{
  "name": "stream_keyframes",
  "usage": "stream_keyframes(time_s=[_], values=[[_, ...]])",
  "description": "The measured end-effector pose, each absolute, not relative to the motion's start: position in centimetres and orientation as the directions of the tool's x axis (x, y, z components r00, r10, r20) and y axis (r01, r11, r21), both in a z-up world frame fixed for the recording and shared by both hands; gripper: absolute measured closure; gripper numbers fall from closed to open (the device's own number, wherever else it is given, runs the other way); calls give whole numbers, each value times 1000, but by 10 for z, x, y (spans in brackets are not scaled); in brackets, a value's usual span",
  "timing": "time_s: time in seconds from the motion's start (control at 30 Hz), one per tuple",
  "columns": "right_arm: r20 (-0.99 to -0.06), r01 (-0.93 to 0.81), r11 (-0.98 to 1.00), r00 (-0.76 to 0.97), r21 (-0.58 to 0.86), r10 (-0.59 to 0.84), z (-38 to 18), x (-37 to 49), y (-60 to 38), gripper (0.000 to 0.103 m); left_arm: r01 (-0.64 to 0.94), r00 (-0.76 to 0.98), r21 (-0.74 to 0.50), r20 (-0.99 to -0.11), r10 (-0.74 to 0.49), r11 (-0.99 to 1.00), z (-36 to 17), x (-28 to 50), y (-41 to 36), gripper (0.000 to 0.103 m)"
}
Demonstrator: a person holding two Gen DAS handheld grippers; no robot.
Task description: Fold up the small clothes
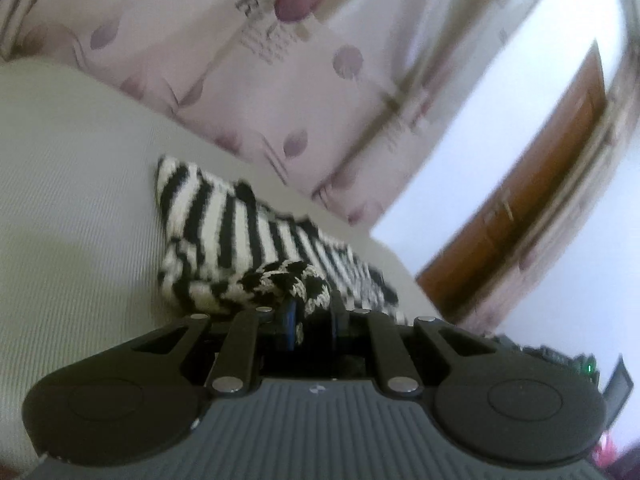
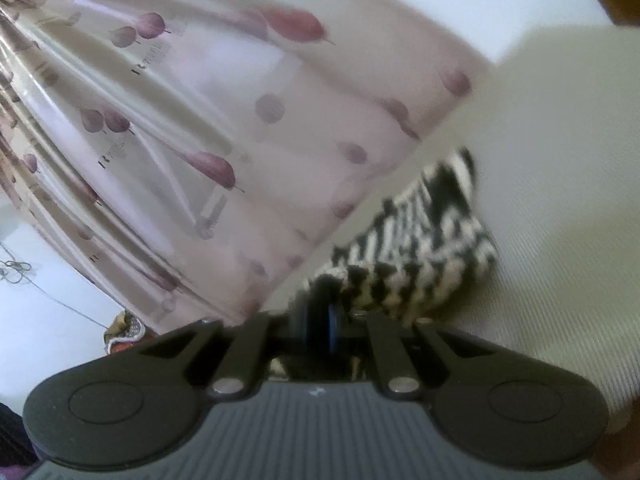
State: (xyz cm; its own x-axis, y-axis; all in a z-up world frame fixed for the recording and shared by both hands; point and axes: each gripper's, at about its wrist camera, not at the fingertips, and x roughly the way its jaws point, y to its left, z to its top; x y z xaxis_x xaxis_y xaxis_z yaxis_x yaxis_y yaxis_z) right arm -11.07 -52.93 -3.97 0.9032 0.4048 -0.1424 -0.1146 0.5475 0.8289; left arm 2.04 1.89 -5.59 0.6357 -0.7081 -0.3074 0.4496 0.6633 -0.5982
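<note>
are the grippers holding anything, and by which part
Both hold the striped knit garment: left gripper and right gripper each pinch a bunched near edge.

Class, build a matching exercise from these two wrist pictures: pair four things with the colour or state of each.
Things:
1. black-and-white striped knitted garment
2. pale curtain with purple leaf prints
3. brown wooden door
4. left claw

Colour or state:
A. reddish brown
B. shut on a knitted edge
C. black and white stripes
D. pale pink with purple shapes

Pairs: 1-C, 2-D, 3-A, 4-B
</note>
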Motion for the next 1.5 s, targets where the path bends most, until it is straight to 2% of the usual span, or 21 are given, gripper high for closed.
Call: stream_keyframes(time_s=[0.27, 0.47, 0.63, 0.77, 0.83, 0.87, 0.9, 0.93, 0.97, 1.0, 1.03, 1.07, 1.23, 1.37, 1.43, 1.5], values=[[-150, -72, 525, 918, 848, 368, -49, -9, -571, 93, 325, 724, -622, -321, -611, 712, -45, 116, -4, 87], [-215, 28, 495, 920, 869, 327, -88, 63, -591, 93, 233, 720, -626, -404, -564, 744, -70, 192, -32, 87], [-253, 88, 460, 916, 884, 312, -124, 102, -599, 93, 182, 721, -630, -437, -538, 755, -94, 222, -37, 86], [-229, 90, 399, 921, 912, 315, -140, 118, -605, 90, 169, 727, -643, -430, -535, 747, -100, 230, -35, 81], [-234, 99, 395, 921, 914, 311, -145, 126, -605, 89, 168, 732, -641, -428, -530, 749, -100, 233, -35, 72], [-240, 109, 395, 923, 912, 300, -147, 129, -605, 88, 168, 732, -648, -424, -534, 743, -99, 234, -34, 63], [-238, 113, 387, 926, 915, 292, -149, 130, -606, 86, 166, 736, -654, -416, -534, 738, -99, 235, -33, 50], [-230, 112, 377, 931, 919, 285, -151, 131, -606, 77, 163, 751, -655, -402, -523, 737, -96, 234, -31, 41], [-221, 111, 365, 936, 924, 274, -153, 130, -607, 68, 163, 769, -654, -385, -511, 739, -93, 231, -29, 25], [-210, 110, 353, 943, 929, 259, -154, 128, -607, 47, 160, 785, -655, -369, -497, 739, -90, 229, -27, 13], [-193, 102, 340, 950, 935, 246, -154, 124, -607, 26, 154, 801, -655, -356, -482, 740, -87, 227, -23, 10], [-181, 96, 332, 955, 939, 236, -154, 120, -607, 20, 153, 810, -651, -349, -472, 743, -83, 224, -21, 10], [-143, 49, 362, 961, 931, 236, -142, 90, -605, 19, 180, 810, -554, -386, -442, 813, -74, 214, -8, 10], [-202, 48, 499, 944, 865, 260, -132, 50, -593, 19, 193, 758, -499, -471, -451, 845, -84, 206, 7, 16], [-263, 62, 579, 926, 813, 270, -133, 31, -583, 19, 195, 721, -496, -512, -466, 846, -92, 206, 11, 18], [-318, 77, 656, 912, 751, 257, -133, 17, -573, 19, 198, 690, -505, -537, -486, 840, -101, 205, 10, 27]])
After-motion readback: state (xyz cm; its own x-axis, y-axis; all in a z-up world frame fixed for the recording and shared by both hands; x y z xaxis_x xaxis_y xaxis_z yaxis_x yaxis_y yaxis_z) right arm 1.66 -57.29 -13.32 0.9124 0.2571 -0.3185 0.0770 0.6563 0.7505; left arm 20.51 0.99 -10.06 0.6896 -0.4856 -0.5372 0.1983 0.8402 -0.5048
